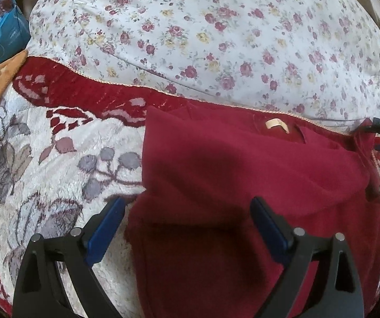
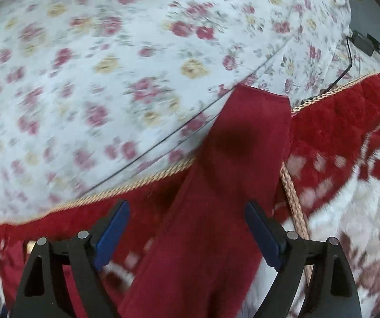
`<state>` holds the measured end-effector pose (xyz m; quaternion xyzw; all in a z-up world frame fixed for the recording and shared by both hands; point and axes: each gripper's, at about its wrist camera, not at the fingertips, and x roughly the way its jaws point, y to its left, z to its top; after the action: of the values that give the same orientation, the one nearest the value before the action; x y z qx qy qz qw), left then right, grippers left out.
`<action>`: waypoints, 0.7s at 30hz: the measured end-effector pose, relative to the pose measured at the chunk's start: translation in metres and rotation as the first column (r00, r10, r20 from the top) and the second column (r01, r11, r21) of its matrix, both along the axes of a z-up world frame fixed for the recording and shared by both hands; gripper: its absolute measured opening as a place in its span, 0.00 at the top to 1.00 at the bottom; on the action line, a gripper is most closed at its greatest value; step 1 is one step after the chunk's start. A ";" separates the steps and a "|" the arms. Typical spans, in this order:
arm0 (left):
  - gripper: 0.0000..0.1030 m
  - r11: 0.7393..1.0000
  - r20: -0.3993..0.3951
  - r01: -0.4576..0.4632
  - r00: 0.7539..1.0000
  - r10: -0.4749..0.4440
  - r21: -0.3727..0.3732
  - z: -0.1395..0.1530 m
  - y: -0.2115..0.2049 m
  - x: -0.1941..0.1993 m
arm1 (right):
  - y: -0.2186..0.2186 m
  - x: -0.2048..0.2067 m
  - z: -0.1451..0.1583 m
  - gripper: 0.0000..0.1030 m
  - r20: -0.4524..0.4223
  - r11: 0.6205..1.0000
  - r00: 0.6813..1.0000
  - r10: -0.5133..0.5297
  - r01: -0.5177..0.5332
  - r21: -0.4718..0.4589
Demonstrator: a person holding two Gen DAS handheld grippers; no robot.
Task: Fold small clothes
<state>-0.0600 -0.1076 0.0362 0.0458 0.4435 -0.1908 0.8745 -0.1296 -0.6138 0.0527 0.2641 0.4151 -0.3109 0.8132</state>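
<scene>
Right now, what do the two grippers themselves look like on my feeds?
Both match: the left gripper and right gripper each have two black plastic arms with triangular cutouts, round silver pivot pins, and flat blue finger pads. No markings, cables or sleeves show on either.

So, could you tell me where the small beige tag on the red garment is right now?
In the left wrist view, the tag sits near the red garment's top edge, upper right of centre, just below the blanket's corded border.

I can read no text anywhere; the small tan tag [image 1: 276,125] on the red garment [image 1: 243,185] looks blank.
</scene>
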 end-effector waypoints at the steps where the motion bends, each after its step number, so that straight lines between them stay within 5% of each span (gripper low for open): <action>1: 0.08 1.000 -0.005 -0.002 1.000 0.002 0.007 -0.002 0.000 0.002 | -0.004 0.005 -0.006 0.11 -0.006 1.000 1.000 -0.007 0.007 0.008; 6: 0.08 1.000 -0.024 -0.002 1.000 0.002 0.004 -0.008 0.000 0.007 | -0.017 0.026 -0.036 0.14 -0.066 0.999 0.997 -0.041 0.042 0.010; 8: 0.08 1.000 -0.026 0.001 1.000 -0.001 0.008 -0.009 -0.001 0.008 | -0.025 0.027 -0.045 0.41 -0.089 0.999 0.995 -0.049 0.051 0.019; 10: 0.08 1.000 -0.029 0.002 1.000 -0.002 0.009 -0.010 -0.001 0.009 | -0.032 0.024 -0.046 0.58 -0.074 0.998 0.996 -0.045 0.047 0.030; 11: 0.08 1.000 -0.031 0.002 1.000 -0.001 0.008 -0.011 -0.001 0.009 | -0.035 0.022 -0.044 0.79 -0.061 0.998 0.998 -0.035 0.038 0.040; 12: 0.08 1.000 -0.032 0.001 0.999 -0.001 0.006 -0.011 -0.001 0.009 | -0.037 0.018 -0.040 0.89 -0.032 0.997 0.999 -0.014 0.016 0.070; 21: 0.08 0.999 -0.002 -0.024 1.000 0.024 -0.022 0.001 0.007 0.006 | 0.004 -0.028 0.031 0.89 0.207 0.978 0.968 0.142 -0.169 0.118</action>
<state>-0.0538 -0.1003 0.0376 0.0306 0.4426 -0.1853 0.8768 -0.1574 -0.6103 0.0833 0.3146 0.3719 -0.1893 0.8526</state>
